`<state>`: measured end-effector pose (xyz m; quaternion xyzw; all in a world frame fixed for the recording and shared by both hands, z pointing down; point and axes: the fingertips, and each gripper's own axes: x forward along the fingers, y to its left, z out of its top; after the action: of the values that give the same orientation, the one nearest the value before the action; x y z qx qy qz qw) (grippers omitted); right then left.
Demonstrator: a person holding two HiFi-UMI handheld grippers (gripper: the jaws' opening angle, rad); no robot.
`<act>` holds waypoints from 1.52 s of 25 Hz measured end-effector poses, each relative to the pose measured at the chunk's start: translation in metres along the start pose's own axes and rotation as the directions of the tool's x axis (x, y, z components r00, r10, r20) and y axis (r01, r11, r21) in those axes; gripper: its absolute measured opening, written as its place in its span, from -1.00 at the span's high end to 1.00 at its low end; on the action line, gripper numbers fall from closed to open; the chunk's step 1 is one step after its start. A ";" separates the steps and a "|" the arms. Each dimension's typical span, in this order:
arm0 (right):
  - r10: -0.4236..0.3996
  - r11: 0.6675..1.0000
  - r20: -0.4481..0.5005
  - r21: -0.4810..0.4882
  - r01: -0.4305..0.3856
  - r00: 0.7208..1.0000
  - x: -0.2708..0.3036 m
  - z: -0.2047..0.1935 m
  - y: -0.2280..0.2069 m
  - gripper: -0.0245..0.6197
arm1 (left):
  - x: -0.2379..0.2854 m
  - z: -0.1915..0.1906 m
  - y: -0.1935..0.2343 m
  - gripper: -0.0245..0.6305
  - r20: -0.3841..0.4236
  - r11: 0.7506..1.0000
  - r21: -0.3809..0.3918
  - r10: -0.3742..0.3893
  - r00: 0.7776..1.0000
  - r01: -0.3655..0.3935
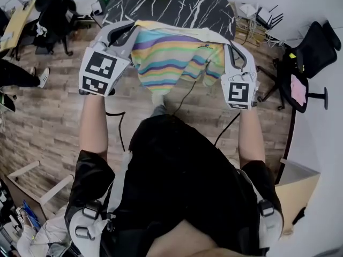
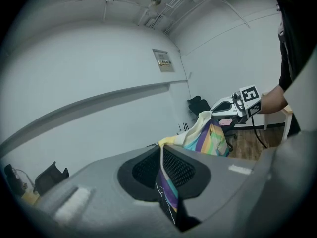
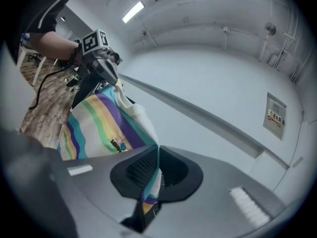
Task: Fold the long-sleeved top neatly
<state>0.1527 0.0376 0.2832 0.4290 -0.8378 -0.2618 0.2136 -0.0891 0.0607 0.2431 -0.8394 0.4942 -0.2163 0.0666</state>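
The striped long-sleeved top (image 1: 170, 58) hangs in the air between both grippers, above the near edge of the black marble table (image 1: 177, 7). My left gripper (image 1: 131, 30) is shut on the top's left edge; its own view shows the cloth (image 2: 166, 180) pinched between the jaws. My right gripper (image 1: 229, 50) is shut on the right edge, with the cloth (image 3: 151, 182) clamped between the jaws in its view. From the left gripper view, the top (image 2: 208, 135) stretches toward the right gripper (image 2: 218, 108). The right gripper view shows the top (image 3: 101, 125) running to the left gripper (image 3: 111, 78).
Wood floor (image 1: 48, 122) lies below the garment. A black office chair (image 1: 308, 63) stands at the right, another chair (image 1: 53, 15) at the far left. A cable (image 1: 185, 98) trails down under the top. A wooden piece (image 1: 297, 189) sits at the lower right.
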 end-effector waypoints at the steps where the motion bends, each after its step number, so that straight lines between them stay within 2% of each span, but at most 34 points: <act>1: 0.006 1.000 -0.018 0.001 -0.006 1.000 0.017 -0.007 -0.002 0.88 | 0.014 -0.008 0.008 0.85 -0.012 1.000 -0.005 -0.011 1.000 0.011; 8: 0.013 1.000 -0.166 0.025 -0.009 0.986 0.112 -0.054 -0.016 0.88 | 0.102 -0.043 0.063 0.85 -0.089 0.998 -0.006 -0.068 0.994 0.068; 18: -0.011 1.000 -0.234 0.020 0.016 0.972 0.203 -0.069 -0.030 0.88 | 0.179 -0.073 0.122 0.85 -0.135 0.993 0.001 -0.116 0.984 0.117; 23: -0.004 1.000 -0.244 0.020 0.009 0.970 0.237 -0.079 -0.033 0.88 | 0.206 -0.089 0.137 0.85 -0.168 0.994 -0.006 -0.107 0.980 0.107; 28: 0.021 0.998 -0.277 0.062 -0.004 0.961 0.270 -0.104 -0.032 0.88 | 0.241 -0.111 0.153 0.85 -0.212 0.996 -0.031 -0.088 0.973 0.083; 34: 0.092 0.994 -0.318 0.081 -0.070 0.944 0.302 -0.141 -0.021 0.88 | 0.275 -0.148 0.157 0.85 -0.274 0.992 -0.115 -0.078 0.959 0.048; 38: 0.123 0.992 -0.310 0.076 -0.105 0.943 0.332 -0.158 -0.022 0.89 | 0.298 -0.159 0.172 0.85 -0.296 0.991 -0.137 -0.044 0.954 0.003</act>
<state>0.0787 -0.2895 0.4356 0.4219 -0.8239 -0.1530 0.3462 -0.1705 -0.2653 0.4188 -0.8055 0.5021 -0.3073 -0.0682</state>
